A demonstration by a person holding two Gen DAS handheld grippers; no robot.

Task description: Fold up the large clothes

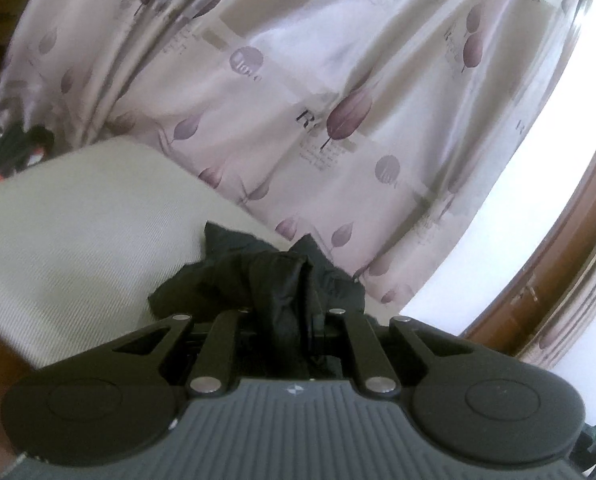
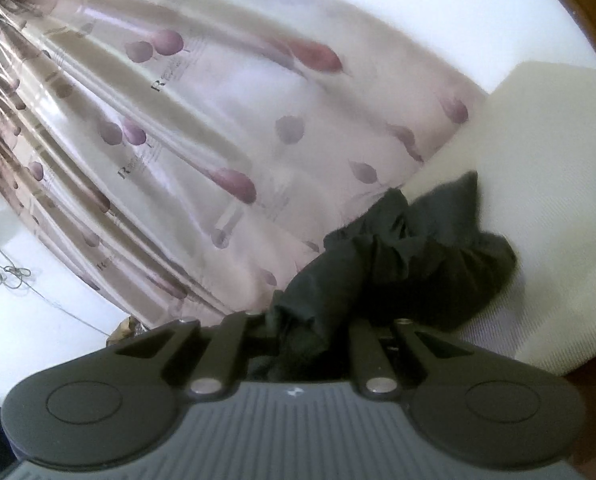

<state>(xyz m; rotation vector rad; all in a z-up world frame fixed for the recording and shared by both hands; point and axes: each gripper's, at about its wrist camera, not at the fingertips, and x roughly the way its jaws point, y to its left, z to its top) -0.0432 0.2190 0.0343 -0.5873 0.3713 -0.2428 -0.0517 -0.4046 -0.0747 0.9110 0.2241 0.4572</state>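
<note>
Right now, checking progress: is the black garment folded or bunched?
Bunched. The black garment hangs crumpled from both grippers, left gripper and right gripper.

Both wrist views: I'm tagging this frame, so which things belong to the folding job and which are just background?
Job:
black garment, bunched
left gripper, shut on it
right gripper, shut on it
beige cushion behind the garment

Background:
leaf-print curtain
wooden frame
cord
</note>
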